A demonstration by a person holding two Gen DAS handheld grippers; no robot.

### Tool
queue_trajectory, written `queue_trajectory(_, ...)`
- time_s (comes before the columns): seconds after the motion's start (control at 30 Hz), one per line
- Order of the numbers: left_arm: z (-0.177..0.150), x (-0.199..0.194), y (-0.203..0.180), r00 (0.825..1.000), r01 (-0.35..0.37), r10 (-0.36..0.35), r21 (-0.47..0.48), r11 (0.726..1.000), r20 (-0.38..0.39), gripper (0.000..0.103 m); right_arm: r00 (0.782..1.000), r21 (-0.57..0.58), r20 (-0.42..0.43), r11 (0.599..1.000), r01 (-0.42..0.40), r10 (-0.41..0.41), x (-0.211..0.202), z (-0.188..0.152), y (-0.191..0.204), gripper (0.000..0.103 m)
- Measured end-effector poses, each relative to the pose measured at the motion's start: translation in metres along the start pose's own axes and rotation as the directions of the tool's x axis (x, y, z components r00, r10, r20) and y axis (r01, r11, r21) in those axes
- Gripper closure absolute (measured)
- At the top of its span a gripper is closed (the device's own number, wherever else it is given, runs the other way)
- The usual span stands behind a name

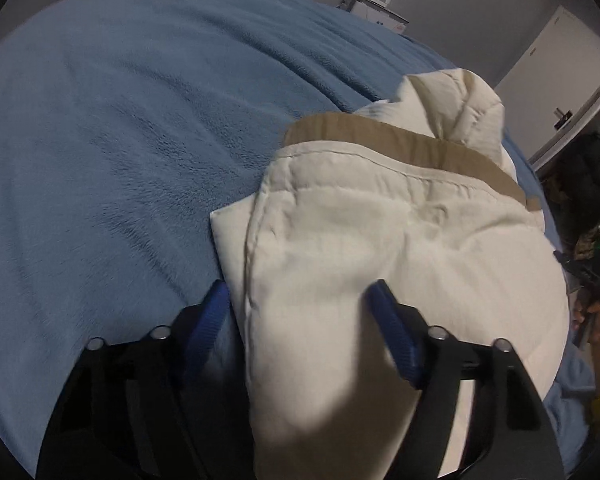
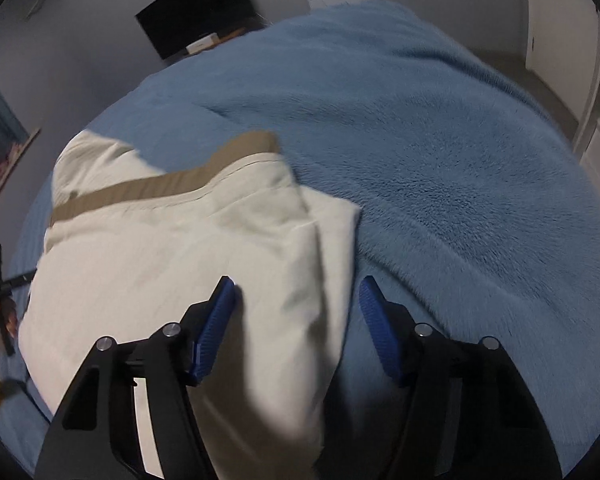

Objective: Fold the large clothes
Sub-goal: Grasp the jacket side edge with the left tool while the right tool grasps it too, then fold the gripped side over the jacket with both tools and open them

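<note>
In the left wrist view, the left gripper (image 1: 300, 300) is straddling the near left edge of the cream garment (image 1: 380, 240), its ribbed blue pads (image 1: 392, 328) standing apart with cloth between them, not visibly pinching, while the padded, tan-banded fabric is lying on the fuzzy blue blanket (image 1: 120, 140). In the right wrist view, the right gripper (image 2: 298, 300) is likewise straddling the garment's right corner with jaws parted; motion blur is softening the cloth's nearest folds.

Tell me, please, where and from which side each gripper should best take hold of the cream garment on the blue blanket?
Probably the near side edges of the cream garment, left gripper on its left edge, right gripper on its right. Each fold already lies between open jaws, and the blue blanket beside it leaves room for the outer finger.
</note>
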State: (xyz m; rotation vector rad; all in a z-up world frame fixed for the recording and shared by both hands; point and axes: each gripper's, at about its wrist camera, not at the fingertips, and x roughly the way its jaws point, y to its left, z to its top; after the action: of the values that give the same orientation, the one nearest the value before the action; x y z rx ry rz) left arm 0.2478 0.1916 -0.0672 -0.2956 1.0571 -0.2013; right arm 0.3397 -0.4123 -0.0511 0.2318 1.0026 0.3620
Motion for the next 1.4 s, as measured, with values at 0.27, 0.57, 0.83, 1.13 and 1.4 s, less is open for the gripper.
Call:
queue_trajectory(0.27,0.003,0.024,0.020,0.995,0.096,-0.096,0.038,0.995,-0.003,0.030,0.992,0.043,-0.068,0.994,-0.100,0.103,0.036,0.018,-0.014,0.049)
queue_trajectory(0.57,-0.012,0.019,0.041,0.963,0.269,-0.270,0.059,0.961,0.010,0.050,0.950,0.143,-0.106,0.950,-0.276,0.292,0.041,0.012,-0.038,0.048)
queue_trajectory(0.83,-0.007,0.033,0.045,0.951,0.309,-0.309,0.009,0.951,0.014,0.054,0.923,0.178,-0.105,0.920,-0.350,0.371,0.052,0.017,-0.044,0.056)
queue_trajectory(1.13,-0.004,0.025,0.005,0.968,0.233,-0.241,0.098,0.968,0.077,0.085,0.965,0.047,-0.053,0.966,-0.254,0.256,0.037,0.025,-0.005,0.085)
queue_trajectory(1.4,-0.011,-0.016,-0.039,0.983,0.109,-0.142,0.243,0.964,0.121,0.093,0.994,-0.272,0.107,0.961,0.044,-0.015,-0.019,0.005,0.066,0.090)
